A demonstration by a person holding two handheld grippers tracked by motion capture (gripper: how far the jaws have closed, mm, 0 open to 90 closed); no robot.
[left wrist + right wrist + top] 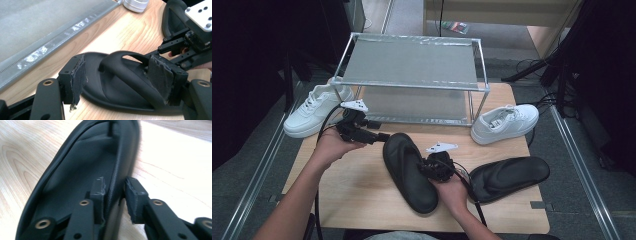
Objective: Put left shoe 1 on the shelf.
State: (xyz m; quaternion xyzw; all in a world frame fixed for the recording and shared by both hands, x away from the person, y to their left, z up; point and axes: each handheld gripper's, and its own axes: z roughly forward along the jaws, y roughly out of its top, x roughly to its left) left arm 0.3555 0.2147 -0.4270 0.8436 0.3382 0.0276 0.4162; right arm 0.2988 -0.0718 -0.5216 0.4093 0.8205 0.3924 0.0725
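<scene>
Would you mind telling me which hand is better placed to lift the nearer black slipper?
Right. The right claw already straddles the rim of the nearer black slipper, one pad inside and one outside. The left claw stands wide open around its toe strap.

Left gripper (371,131): black body, wearing a grey three-cornered plate on top with dark screw dots. A black cable is trailing off it toward 7 o'clock. In the left gripper view its jaws are showing as flat black bars with brass-ringed holes, and the dark pads (78,78) are fraying at the edges. Right gripper (426,169): same black build, grey plate sitting at its 12 o'clock, black cable running toward 5 o'clock. Its pads (98,190) are also looking worn and ragged. Forearms are showing bare, no sleeves.
</scene>
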